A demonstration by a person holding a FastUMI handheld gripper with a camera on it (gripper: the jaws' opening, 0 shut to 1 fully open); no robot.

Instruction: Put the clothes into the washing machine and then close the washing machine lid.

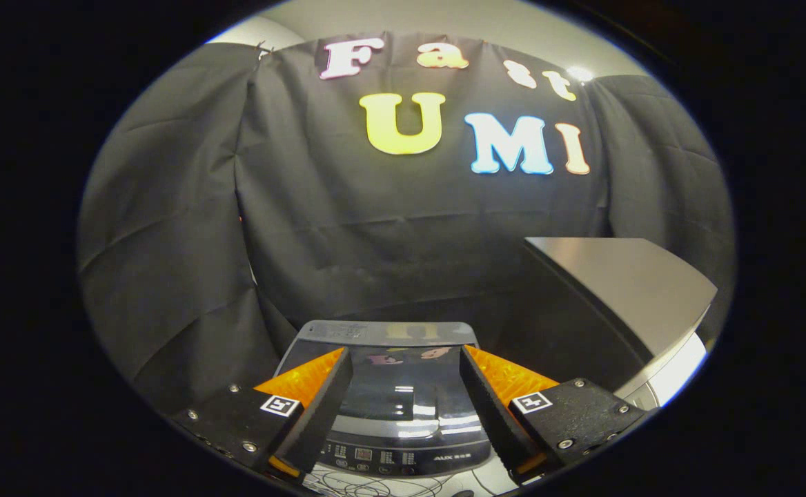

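Black cloth point(348, 228) hangs in folds across the back and both sides of the booth, with a strip of pale ceiling point(403, 17) above it. To the right, beyond the fingers, stands a large grey slab-topped unit point(624, 283) with a sloping flat surface and a white base below its near corner. Low down, straight ahead, sits the washing machine point(392, 393), seen from above: its dark glossy lid point(403, 386) lies flat and shut, reflecting the lights, and a control panel point(403, 457) with small markings runs along its near edge. The hand-held gripper point(406, 359) hovers above the lid with its two fingers spread wide apart and nothing between them; the lid shows through the gap. A tangle of thin cables point(375, 486) lies just below the panel.
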